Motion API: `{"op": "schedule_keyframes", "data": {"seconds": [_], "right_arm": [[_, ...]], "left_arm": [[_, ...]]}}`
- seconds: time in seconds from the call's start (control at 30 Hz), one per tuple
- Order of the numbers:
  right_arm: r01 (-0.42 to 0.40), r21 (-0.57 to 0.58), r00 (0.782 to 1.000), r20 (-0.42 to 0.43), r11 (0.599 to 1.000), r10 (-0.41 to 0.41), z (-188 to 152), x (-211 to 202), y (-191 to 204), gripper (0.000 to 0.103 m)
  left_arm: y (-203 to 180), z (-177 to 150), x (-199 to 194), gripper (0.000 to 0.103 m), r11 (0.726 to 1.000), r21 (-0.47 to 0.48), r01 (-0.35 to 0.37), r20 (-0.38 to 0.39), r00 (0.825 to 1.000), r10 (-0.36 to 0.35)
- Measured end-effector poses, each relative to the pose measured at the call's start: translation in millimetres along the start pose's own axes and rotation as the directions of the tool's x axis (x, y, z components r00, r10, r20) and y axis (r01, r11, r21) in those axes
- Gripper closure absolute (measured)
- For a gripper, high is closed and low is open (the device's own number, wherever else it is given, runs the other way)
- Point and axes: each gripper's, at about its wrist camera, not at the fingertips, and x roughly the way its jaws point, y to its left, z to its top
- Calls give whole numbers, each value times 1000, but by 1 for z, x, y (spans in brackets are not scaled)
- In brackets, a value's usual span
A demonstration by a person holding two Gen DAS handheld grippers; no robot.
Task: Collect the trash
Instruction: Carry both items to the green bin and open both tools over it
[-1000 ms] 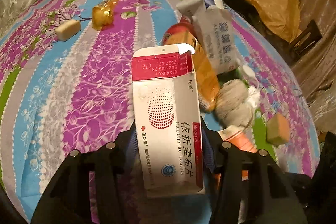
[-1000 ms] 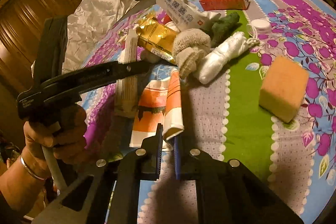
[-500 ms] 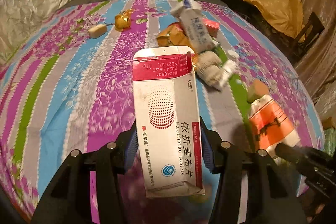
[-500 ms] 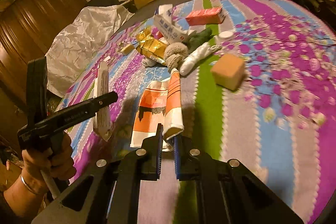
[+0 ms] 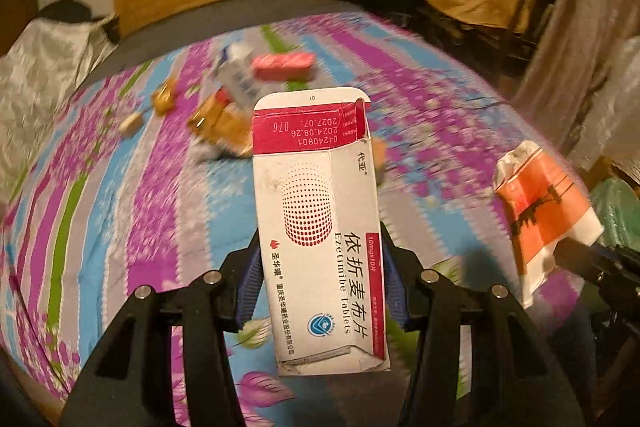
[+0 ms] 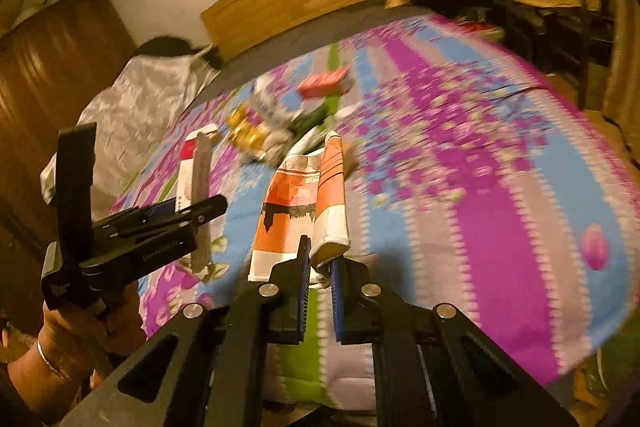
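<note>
My left gripper (image 5: pixel 320 283) jaws clamp a white-and-red tablet box (image 5: pixel 320 211); my right gripper (image 6: pixel 319 281) jaws pinch an orange-and-white wrapper (image 6: pixel 308 211), both above the floral bedspread (image 5: pixel 432 131), where blurred litter, perhaps packets (image 5: pixel 224 119), remains.

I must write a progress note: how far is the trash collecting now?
Nothing can be confirmed as binned; no bin is in view. In hand: the left tongs grip a white and red tablet box, and the right tongs pinch an orange and white wrapper, both lifted above the bed. Left: a pink box, a gold wrapper and other blurred items lying there.
</note>
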Motion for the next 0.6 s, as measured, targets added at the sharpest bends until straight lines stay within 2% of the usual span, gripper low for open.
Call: {"op": "schedule_keyframes", "data": {"seconds": [0.17, 0.3, 0.43, 0.6], "right_arm": [[70, 46, 992, 99, 996, -75, 8, -51, -31, 92], [122, 120, 976, 168, 985, -141, 10, -93, -67, 92], [174, 185, 953, 216, 967, -213, 9, -128, -99, 92], [239, 266, 912, 268, 934, -310, 3, -174, -139, 92]], "left_arm": [[-46, 20, -13, 54, 996, 82, 39, 49, 998, -43], [-82, 32, -20, 54, 987, 147, 68, 78, 994, -80], [-125, 46, -28, 54, 972, 210, 106, 105, 986, -130], [-175, 59, -36, 54, 944, 291, 156, 124, 972, -199]]}}
